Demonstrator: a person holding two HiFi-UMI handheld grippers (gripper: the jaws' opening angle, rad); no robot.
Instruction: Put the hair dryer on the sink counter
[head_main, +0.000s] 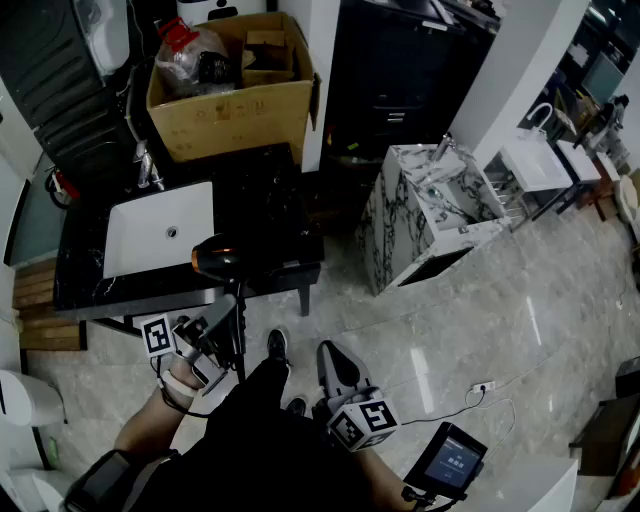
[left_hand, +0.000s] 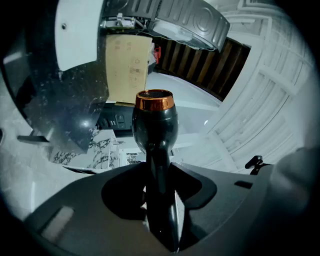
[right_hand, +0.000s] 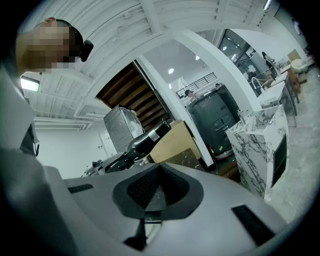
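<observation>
Black with a copper nozzle ring, the hair dryer (head_main: 214, 258) is hanging over the front edge of the dark surface (head_main: 275, 215), at four o'clock from the white basin (head_main: 150, 235). Fingers of the left gripper (left_hand: 159, 200) are clamping its handle. The right gripper (right_hand: 150, 197) is hovering at five o'clock of the dryer, fingers pressed together, gripping nothing.

Your left gripper (left_hand: 159, 172) has its fingers (left_hand: 200, 185) over the hair dryer (left_hand: 155, 125)'s lower handle, whose end runs off the left gripper view's bottom edge.
</observation>
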